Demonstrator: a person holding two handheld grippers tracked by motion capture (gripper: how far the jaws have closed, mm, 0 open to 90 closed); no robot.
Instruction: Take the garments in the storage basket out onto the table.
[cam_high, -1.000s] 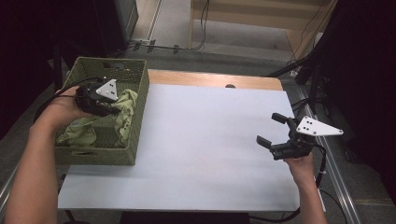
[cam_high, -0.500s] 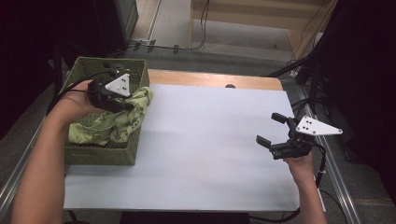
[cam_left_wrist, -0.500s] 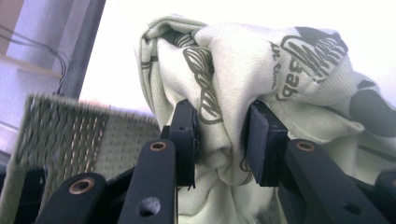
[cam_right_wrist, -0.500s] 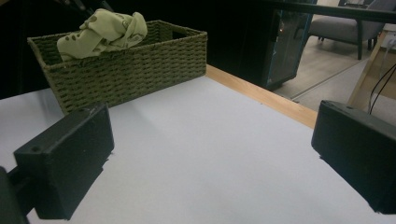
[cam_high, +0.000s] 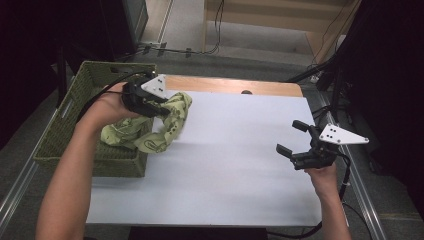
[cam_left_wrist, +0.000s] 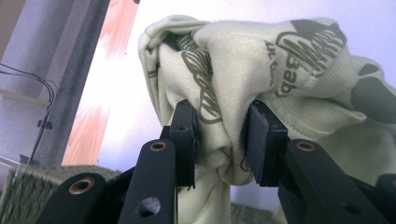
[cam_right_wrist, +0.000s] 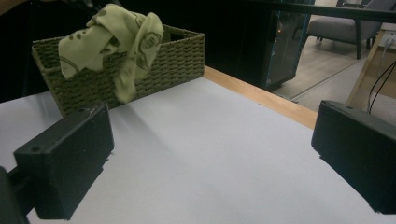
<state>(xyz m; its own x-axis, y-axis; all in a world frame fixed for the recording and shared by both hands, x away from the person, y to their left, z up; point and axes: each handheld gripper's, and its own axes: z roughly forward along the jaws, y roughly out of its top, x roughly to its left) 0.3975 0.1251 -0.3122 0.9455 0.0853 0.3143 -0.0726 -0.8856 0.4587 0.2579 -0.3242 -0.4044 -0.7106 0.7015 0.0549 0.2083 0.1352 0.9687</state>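
the left gripper (cam_high: 159, 106) is pinching a bunched fold of a pale green cloth (cam_high: 150, 127) printed with dark lettering and blotches. in the left gripper view the two black pads sit on either side of a gathered pleat of the cloth (cam_left_wrist: 243, 70), squeezing it between them, and the rest of the fabric balloons up and over the jaws. from the high view the gripper is held above the right wall of a woven green basket (cam_high: 75, 135) at the far left of the counter (cam_high: 235, 165). the cloth hangs from the gripper: part of it drapes over the basket's right edge onto the white surface, and the other part trails back down into the basket.

the right gripper (cam_high: 298, 139) is near the right edge of the counter, well apart from the basket, held by the person's right hand (cam_high: 322, 175). its jaws are spread wide with nothing between them. in the right gripper view they frame the bare white surface, and the basket (cam_right_wrist: 154, 70) stands far off with the cloth (cam_right_wrist: 116, 42) lifted above it and hanging partly in front of its near wall.

the counter has a white top with a strip of bare wood (cam_high: 235, 86) along its far edge. beyond it lie a grey floor and some cables (cam_high: 165, 49).
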